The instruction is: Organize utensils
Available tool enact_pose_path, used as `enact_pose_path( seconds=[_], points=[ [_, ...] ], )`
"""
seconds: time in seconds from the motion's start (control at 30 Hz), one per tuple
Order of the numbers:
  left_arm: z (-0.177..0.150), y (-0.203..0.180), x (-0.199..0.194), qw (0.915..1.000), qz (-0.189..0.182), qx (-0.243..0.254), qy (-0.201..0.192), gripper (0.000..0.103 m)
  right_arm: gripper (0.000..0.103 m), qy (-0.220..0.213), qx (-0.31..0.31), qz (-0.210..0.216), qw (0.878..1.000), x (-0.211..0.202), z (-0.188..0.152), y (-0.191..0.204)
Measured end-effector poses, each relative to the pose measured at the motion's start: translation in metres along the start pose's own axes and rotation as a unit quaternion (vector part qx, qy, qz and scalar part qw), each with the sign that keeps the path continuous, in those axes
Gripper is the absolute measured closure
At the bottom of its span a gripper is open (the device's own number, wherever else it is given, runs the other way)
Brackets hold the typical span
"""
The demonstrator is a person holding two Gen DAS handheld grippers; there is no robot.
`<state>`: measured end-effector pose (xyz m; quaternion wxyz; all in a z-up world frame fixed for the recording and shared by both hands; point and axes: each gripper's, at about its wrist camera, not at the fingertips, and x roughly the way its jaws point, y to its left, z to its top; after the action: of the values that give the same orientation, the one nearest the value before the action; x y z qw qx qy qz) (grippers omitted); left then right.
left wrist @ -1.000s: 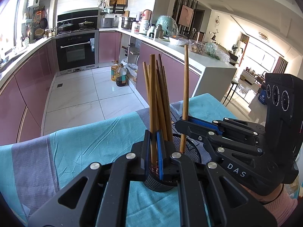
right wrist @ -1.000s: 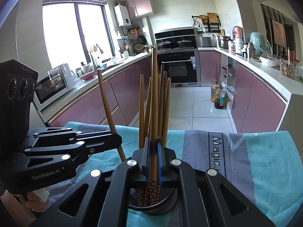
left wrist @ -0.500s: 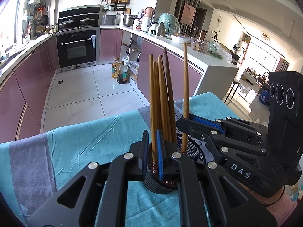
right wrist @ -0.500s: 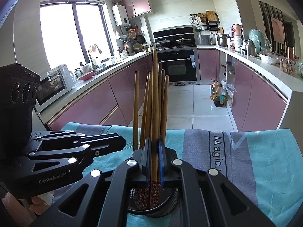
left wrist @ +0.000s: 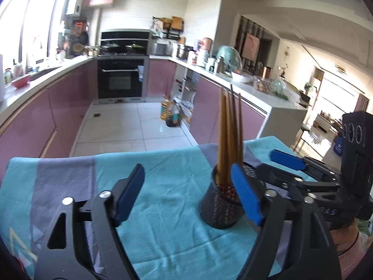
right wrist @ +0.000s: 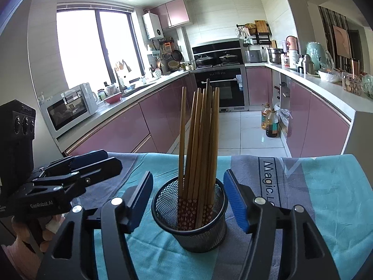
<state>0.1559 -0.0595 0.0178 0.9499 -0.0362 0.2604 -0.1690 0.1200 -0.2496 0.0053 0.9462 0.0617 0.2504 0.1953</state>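
Standing upright in a black mesh utensil holder (right wrist: 189, 214), a bundle of wooden chopsticks (right wrist: 200, 144) with red patterned lower ends occupies the lower centre of the right wrist view; the holder rests on a teal and grey cloth (right wrist: 326, 186) spread over the counter. The right gripper (right wrist: 187, 200) has just been opening: its blue-padded fingers (right wrist: 235, 203) now stand wide on either side of the holder, clear of the mesh and of the chopsticks, gripping nothing. The left gripper (right wrist: 112, 161) enters at the left edge of this view, apart from the holder, carried by a hand (right wrist: 25, 235) at lower left. In the left wrist view the left gripper (left wrist: 186, 193) has likewise just been opening; its jaws are spread wide, and nothing lies between them but cloth (left wrist: 163, 186). The holder (left wrist: 220, 207) appears right of centre, partly behind the right-hand blue pad (left wrist: 244, 193), with the chopsticks (left wrist: 227, 140) rising from it. The right gripper (left wrist: 263, 161) reaches in from the right edge of the frame beside the holder.
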Motion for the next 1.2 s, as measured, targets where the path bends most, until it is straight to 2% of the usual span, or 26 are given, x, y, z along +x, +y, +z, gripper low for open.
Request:
enact_pose_path(
  seconds=[0.03, 0.07, 0.13, 0.3, 0.43, 0.87, 1.2],
  points=[
    [-0.005, 0.004, -0.008, 0.9997, 0.019, -0.001, -0.015, 0.010, 0.016, -0.009, -0.002, -0.004, 1.000, -0.004, -0.003, 0.002],
    [-0.007, 0.007, -0.014, 0.9991, 0.032, 0.000, -0.026, 0.005, 0.012, -0.018, -0.005, -0.007, 1.000, -0.008, -0.006, 0.005],
    [-0.016, 0.013, -0.028, 0.9974, 0.057, 0.006, -0.044, 0.005, 0.007, -0.032, -0.019, -0.020, 0.999, -0.016, -0.014, 0.012],
    [-0.037, 0.019, -0.057, 0.9922, 0.101, 0.016, -0.072, 0.005, 0.007, -0.055, -0.043, -0.033, 0.997, -0.028, -0.033, 0.031],
    [-0.046, 0.018, -0.074, 0.9879, 0.120, 0.014, -0.096, 0.005, 0.007, -0.077, -0.060, -0.043, 0.994, -0.038, -0.047, 0.048],
    [-0.070, 0.008, -0.116, 0.9770, 0.154, 0.011, -0.148, 0.005, 0.007, -0.124, -0.059, -0.050, 0.989, -0.059, -0.061, 0.069],
    [-0.077, 0.004, -0.129, 0.9720, 0.166, 0.012, -0.165, 0.005, 0.007, -0.150, -0.068, -0.066, 0.984, -0.072, -0.068, 0.079]
  ],
)
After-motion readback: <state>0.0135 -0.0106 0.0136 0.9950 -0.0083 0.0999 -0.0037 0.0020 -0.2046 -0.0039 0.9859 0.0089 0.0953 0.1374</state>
